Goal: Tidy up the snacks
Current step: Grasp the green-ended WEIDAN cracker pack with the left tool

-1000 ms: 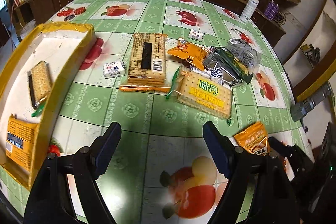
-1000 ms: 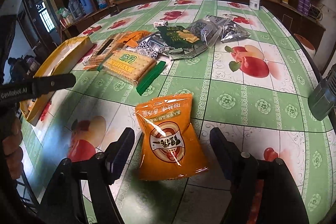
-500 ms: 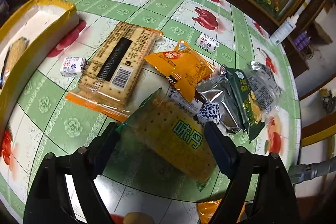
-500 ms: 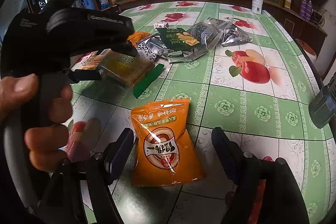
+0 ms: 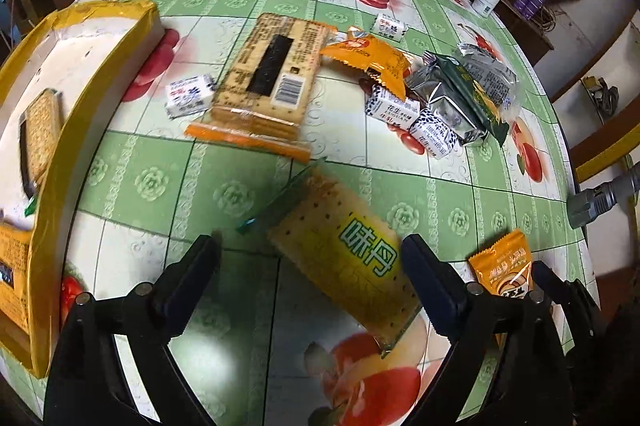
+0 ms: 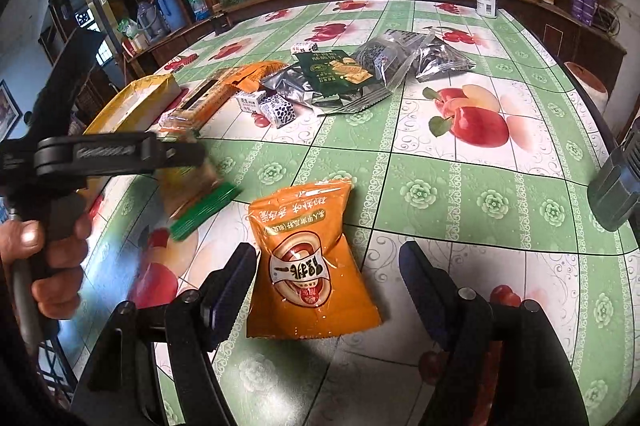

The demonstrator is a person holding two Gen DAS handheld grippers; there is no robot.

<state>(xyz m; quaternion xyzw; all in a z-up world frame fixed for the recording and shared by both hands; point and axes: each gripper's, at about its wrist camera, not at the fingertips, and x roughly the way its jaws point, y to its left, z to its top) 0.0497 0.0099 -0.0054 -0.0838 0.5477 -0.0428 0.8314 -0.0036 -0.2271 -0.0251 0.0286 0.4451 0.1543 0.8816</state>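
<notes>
Left wrist view: the left gripper (image 5: 310,258) is opening, jaws spreading wide around the yellow cracker pack (image 5: 346,260). The pack is lying between the fingers, nearer the right one, and I can't tell whether either pad is touching it; its long axis is running from ten o'clock to four o'clock. The yellow box (image 5: 100,98), likely its destination, is sitting at nine o'clock, well apart.

Right wrist view: the right gripper (image 6: 326,276) is hanging wide, gripping nothing, straddling the orange snack bag (image 6: 306,264), which is lying flat, long axis twelve to six. The left one is showing at nine o'clock, a hand (image 6: 50,266) wrapping its handle.
</notes>
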